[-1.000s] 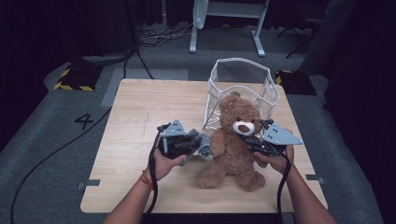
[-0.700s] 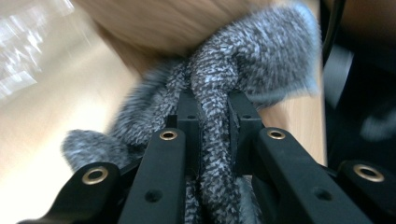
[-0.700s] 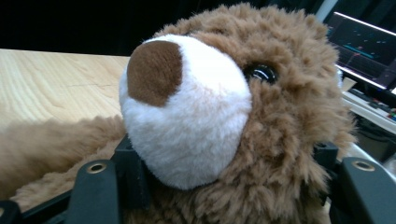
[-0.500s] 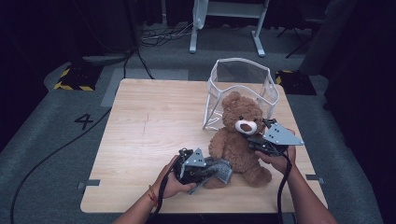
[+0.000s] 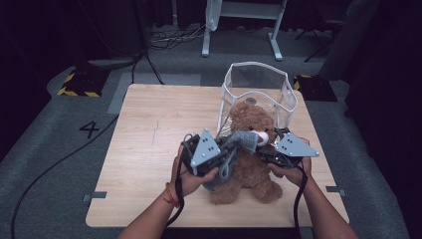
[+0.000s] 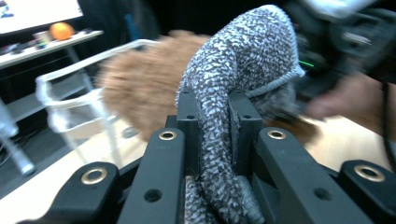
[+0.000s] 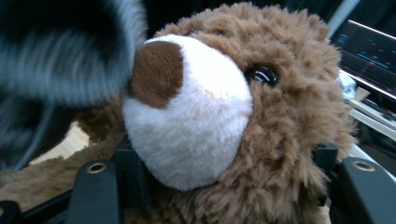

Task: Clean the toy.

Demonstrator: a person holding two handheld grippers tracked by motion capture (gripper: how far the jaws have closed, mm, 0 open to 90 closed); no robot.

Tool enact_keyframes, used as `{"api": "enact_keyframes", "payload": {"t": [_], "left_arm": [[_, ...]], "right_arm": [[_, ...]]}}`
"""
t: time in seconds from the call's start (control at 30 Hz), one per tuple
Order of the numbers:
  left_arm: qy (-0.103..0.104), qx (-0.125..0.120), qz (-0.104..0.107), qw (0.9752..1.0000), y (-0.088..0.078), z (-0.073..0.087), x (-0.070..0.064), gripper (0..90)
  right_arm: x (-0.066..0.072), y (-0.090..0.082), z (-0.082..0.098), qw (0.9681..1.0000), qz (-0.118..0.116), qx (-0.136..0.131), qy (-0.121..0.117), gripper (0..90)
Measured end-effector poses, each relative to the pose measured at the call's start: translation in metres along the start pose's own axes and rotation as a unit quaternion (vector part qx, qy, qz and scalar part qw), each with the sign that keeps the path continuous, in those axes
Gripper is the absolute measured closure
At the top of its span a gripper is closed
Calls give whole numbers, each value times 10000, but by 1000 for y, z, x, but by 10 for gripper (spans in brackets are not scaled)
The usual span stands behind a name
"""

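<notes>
The teddy bear (image 5: 249, 149) sat upright near the front of the bench (image 5: 149, 129), just in front of the clear bag (image 5: 259, 84), much where it had sat a second before. What had changed was the grey knitted cloth (image 5: 241, 141): half a second earlier it lay low beside the bear's leg, and now it stretched up across the bear's chest to its muzzle. The left gripper (image 6: 215, 112), which had been down at the bench edge, stood higher and closer to the bear, its jaws pressed together on a fold of the cloth, as the left gripper view showed plainly. The right gripper (image 7: 224, 158) kept its place at the bear's head, its jaws spread around the head just under the white muzzle (image 7: 187, 116); the fur hid the pads, so I could not tell how firmly they pressed, though the head sat between them. In the high view the cloth and the two grippers covered most of the bear's face and chest, and the left hand (image 5: 191, 177) hid part of its leg. The cloth was a dark blur at the top left of the right gripper view, and the bear's head was blurred behind the cloth in the left gripper view. The lower end of the cloth ran out of sight below the left jaws.
</notes>
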State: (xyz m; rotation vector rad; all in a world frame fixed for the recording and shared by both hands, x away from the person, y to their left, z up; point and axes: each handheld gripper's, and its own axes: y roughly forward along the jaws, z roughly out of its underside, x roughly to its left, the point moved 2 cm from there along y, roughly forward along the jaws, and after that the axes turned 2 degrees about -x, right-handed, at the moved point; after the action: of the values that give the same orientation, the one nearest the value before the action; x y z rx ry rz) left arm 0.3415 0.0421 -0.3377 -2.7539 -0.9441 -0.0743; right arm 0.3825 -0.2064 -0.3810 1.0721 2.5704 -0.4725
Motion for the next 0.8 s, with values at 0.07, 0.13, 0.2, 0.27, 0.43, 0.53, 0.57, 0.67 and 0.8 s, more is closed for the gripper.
{"api": "enact_keyframes", "payload": {"t": [0.07,0.13,0.2,0.27,0.43,0.53,0.57,0.67,0.8], "left_arm": [[-159,-59,-161,9997,1,-2,13,780],[-211,-91,-326,9992,2,-5,24,780],[-216,-112,-412,9989,3,-6,29,780],[-246,-81,-542,9982,3,-11,39,780],[-672,-347,-695,9947,0,-24,67,782],[-672,-455,-85,9967,5,-31,75,782],[-556,-385,3,9977,9,-32,71,783],[-32,176,132,9998,25,-31,56,782],[346,727,365,9961,38,-19,47,783]], "right_arm": [[3,-1,0,9999,-92,-15,-64,360],[5,-1,-1,9997,-190,-53,-110,360],[7,-1,-1,9996,-233,-64,-133,360],[10,-2,-2,9993,-326,-98,-182,360],[15,-2,-2,9984,-498,-161,-223,360],[16,-1,-2,9980,-548,-193,-254,360],[17,-1,-2,9980,-552,-198,-253,360],[19,0,-3,9973,-622,-214,-312,360],[22,0,-2,9974,-604,-125,-369,360]]}}
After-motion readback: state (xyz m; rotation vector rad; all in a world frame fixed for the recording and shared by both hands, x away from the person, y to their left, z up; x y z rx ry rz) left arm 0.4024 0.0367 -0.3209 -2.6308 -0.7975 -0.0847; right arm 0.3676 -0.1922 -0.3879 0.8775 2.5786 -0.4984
